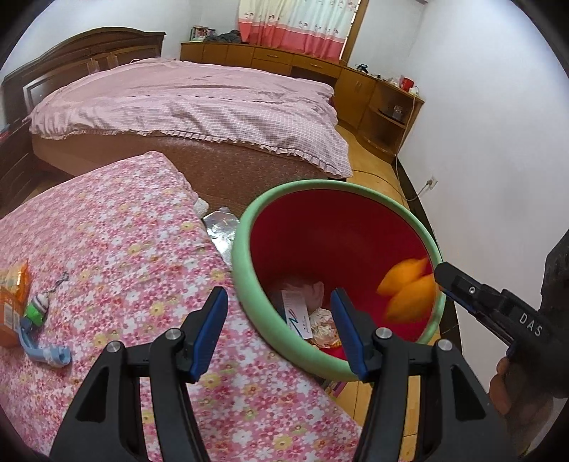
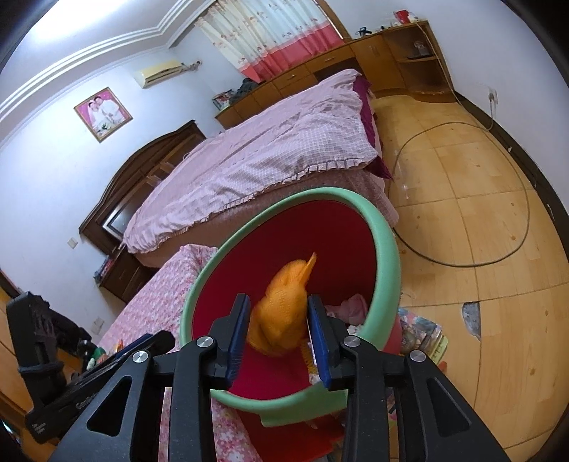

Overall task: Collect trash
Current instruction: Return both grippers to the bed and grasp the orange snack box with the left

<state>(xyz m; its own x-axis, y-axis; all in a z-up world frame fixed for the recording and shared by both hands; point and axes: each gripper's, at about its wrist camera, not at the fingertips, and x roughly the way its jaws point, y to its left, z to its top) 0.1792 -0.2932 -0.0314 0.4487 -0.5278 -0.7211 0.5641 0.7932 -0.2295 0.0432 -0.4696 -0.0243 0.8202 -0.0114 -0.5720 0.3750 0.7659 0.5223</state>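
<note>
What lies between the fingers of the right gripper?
An orange wrapper, blurred, sits between the right gripper's fingers, over the open bin; the right wrist view shows it.

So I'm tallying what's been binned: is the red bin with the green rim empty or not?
Not empty. The red bin with the green rim already holds crumpled paper and wrappers at its bottom.

Home bedroom. Double bed (image 1: 199,103), pink checked frilled cover, dark wooden headboard (image 2: 142,170). Wooden cabinet run with drawers (image 1: 284,60) along wall under pink-and-white curtains (image 1: 298,25). Framed portrait (image 2: 103,113), wall air conditioner (image 2: 160,73). Wood-tile floor (image 2: 480,177), trailing cable (image 2: 512,245). Floral cloth (image 1: 124,248) on near surface.
</note>
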